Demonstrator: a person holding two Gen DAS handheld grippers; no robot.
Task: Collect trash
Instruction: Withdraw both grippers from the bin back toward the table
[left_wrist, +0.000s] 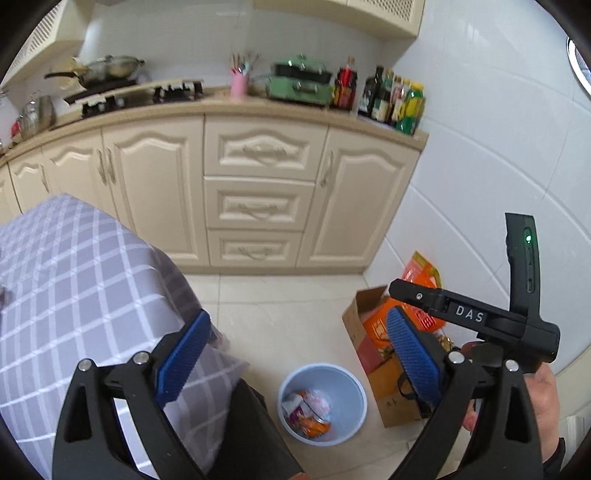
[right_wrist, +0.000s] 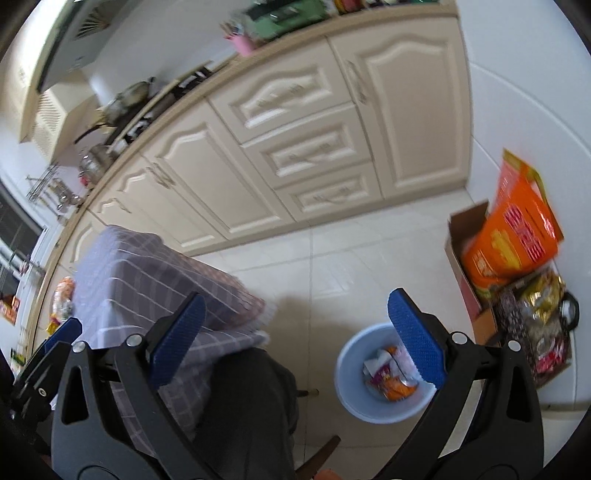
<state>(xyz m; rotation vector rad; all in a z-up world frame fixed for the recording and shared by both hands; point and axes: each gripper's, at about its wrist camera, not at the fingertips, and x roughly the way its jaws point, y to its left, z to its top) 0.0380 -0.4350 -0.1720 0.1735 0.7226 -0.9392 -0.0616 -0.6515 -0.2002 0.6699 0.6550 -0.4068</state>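
- Down on the pale tiled floor (left_wrist: 266, 306) stands a round light-blue plastic bin (left_wrist: 322, 402), holding crumpled wrappers (left_wrist: 306, 410) in orange, white and purple; from the right wrist view the same bin (right_wrist: 380, 410) sits low and partly behind the right pad.
- Just beside the bin, against the white tiled wall (left_wrist: 461, 147), is an open brown cardboard box (left_wrist: 360, 314) stuffed with orange packaging (right_wrist: 513, 243).
- Left of the bin, a desk draped in a grey-and-white checked cloth (left_wrist: 74, 280) hangs its corner down towards the floor; a dark trouser leg (right_wrist: 247, 406) shows below it.
- Behind stand cream panelled cabinets (left_wrist: 258, 199) under a beige counter (left_wrist: 207, 105) bearing a green cooker (left_wrist: 301, 83), a pink utensil cup (left_wrist: 239, 84), dark bottles (left_wrist: 391, 98) and a wok (left_wrist: 107, 68).
- Left tool (left_wrist: 295, 365): blue ribbed pads spread wide, nothing between them, tilted down over the bin.
- Right tool (right_wrist: 295, 343): pads equally wide apart and empty, pointing down at the floor near the bin; the picture is blurred.
- A hand (left_wrist: 543, 398) grips the right tool's black handle at the left view's right edge.
- Nothing stands between either tool and the bin's open mouth.
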